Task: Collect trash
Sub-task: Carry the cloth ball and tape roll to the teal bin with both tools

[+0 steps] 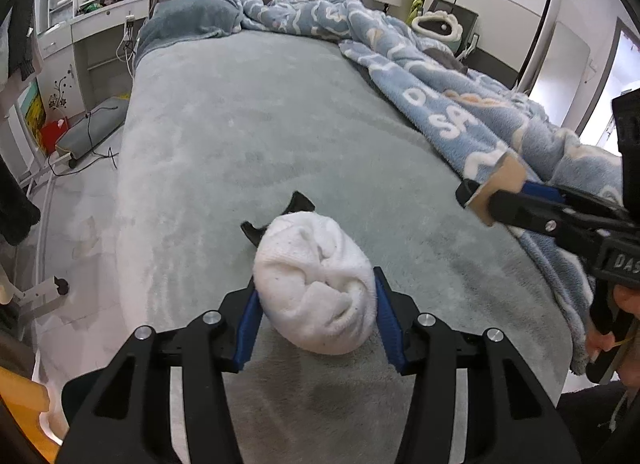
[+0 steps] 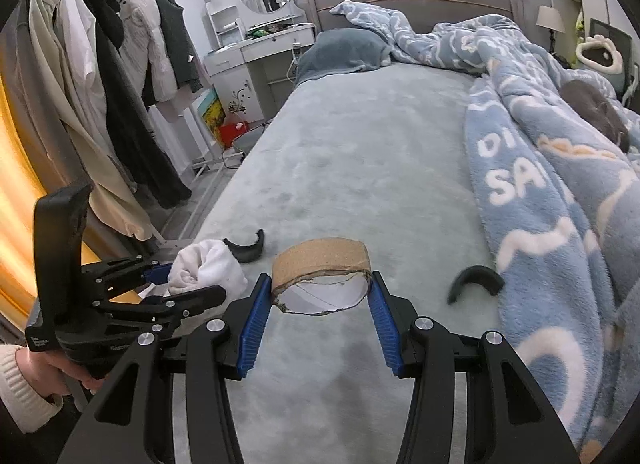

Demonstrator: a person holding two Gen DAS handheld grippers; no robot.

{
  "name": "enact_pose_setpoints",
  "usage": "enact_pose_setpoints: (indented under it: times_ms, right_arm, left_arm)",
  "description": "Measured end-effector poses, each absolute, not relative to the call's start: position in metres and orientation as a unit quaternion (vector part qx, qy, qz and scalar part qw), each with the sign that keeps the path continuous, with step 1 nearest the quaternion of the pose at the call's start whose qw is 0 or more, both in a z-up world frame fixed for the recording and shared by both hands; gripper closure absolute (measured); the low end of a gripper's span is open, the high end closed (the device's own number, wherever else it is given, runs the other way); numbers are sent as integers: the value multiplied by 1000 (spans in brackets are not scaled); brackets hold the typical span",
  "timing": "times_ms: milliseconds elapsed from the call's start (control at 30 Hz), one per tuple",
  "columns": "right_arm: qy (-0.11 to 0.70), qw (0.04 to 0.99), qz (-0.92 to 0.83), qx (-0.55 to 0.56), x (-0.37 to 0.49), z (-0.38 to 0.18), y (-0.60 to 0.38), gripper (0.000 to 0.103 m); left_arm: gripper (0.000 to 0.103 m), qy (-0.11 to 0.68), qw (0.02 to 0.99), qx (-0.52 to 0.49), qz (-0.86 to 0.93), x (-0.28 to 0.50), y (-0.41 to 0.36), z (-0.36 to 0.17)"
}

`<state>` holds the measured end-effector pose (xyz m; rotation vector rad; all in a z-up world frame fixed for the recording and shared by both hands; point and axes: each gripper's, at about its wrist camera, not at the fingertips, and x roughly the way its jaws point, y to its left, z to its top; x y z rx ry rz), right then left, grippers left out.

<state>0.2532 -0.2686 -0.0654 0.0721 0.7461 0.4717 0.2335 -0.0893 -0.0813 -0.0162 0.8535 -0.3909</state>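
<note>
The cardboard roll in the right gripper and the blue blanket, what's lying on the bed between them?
In the right wrist view, a black curved gripper fingertip shows between the cardboard roll and the blue blanket, over bare grey bedsheet.

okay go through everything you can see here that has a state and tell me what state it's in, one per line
left tool: shut on the white sock ball, held above the bed
white sock ball: rolled up, gripped on both sides
right tool: shut on the cardboard roll
cardboard roll: empty, ragged rim, squeezed slightly oval
blue blanket: rumpled, pushed to one side
bed: unmade, grey sheet exposed
coats on the rack: hanging
</note>
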Motion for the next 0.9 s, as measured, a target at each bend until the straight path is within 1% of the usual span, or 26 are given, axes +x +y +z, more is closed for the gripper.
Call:
enact_pose_setpoints:
  times_ms: [133,500,700,900]
  right_arm:
    - [361,902,233,33,256,-64,-257,53]
    - [361,895,261,24,263,-61,-211,53]
    - [362,891,274,18,267,-60,-187,53]
    - [362,887,288,14,270,-59,-166,53]
  left_arm:
    - [49,393,901,-11,-184,230,-77,-71]
    - [49,385,911,-26,-147,229,-31,-62]
    - [49,397,910,-29,-114,231,-5,-64]
    - [49,426,901,-24,-72,233,22,-72]
